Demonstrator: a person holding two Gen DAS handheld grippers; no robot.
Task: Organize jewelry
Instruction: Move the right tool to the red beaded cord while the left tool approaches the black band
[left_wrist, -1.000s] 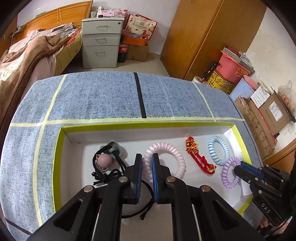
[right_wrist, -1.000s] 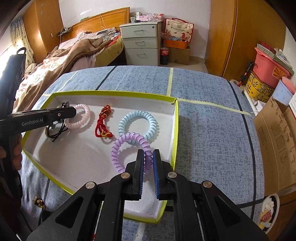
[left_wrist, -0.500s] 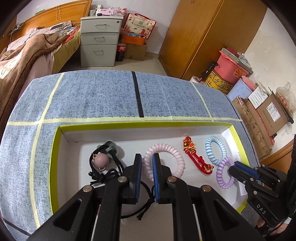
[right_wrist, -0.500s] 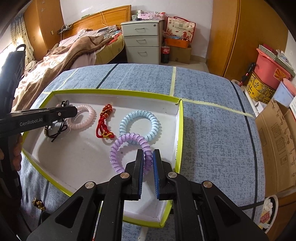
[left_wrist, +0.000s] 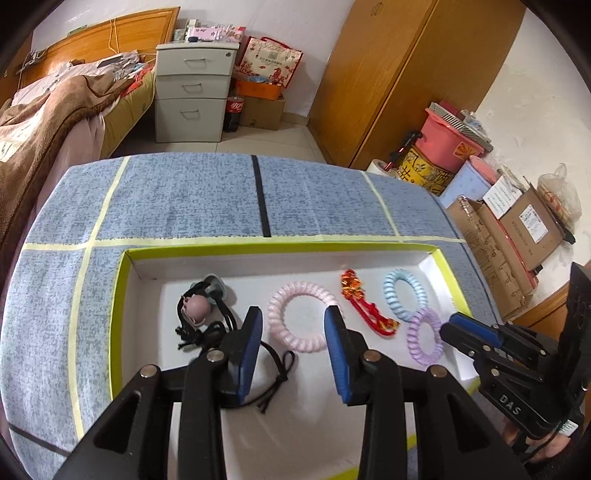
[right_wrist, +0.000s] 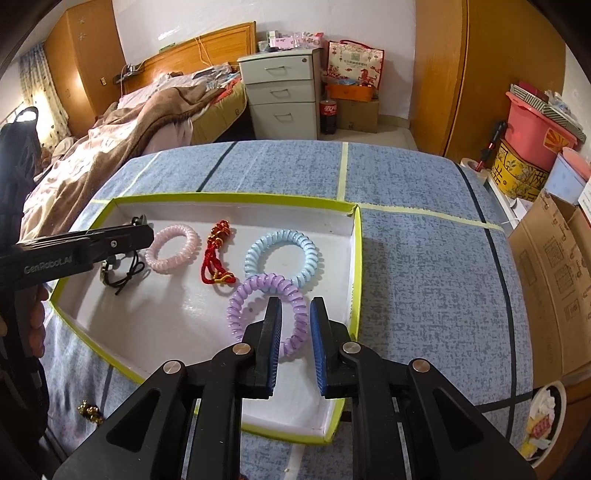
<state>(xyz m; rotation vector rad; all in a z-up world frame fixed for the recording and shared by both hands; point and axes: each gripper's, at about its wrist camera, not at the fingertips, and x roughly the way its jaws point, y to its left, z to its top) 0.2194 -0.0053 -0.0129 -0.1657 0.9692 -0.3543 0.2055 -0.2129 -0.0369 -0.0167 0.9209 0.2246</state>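
The left gripper hangs low over the tray, jaws wide around the pink coil. The right gripper (jaws parted, gripping nothing) straddles the purple coil near the tray's right edge, beside the blue coil and red cord.

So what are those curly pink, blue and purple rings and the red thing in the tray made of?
The pink ring, blue ring and purple ring look like glossy, slightly translucent plastic coils; highlights glint on their spiral ridges. The red piece looks like matte braided cord, knotted, with gold thread or beads. The tray seems to be white card with a yellow-green rim.
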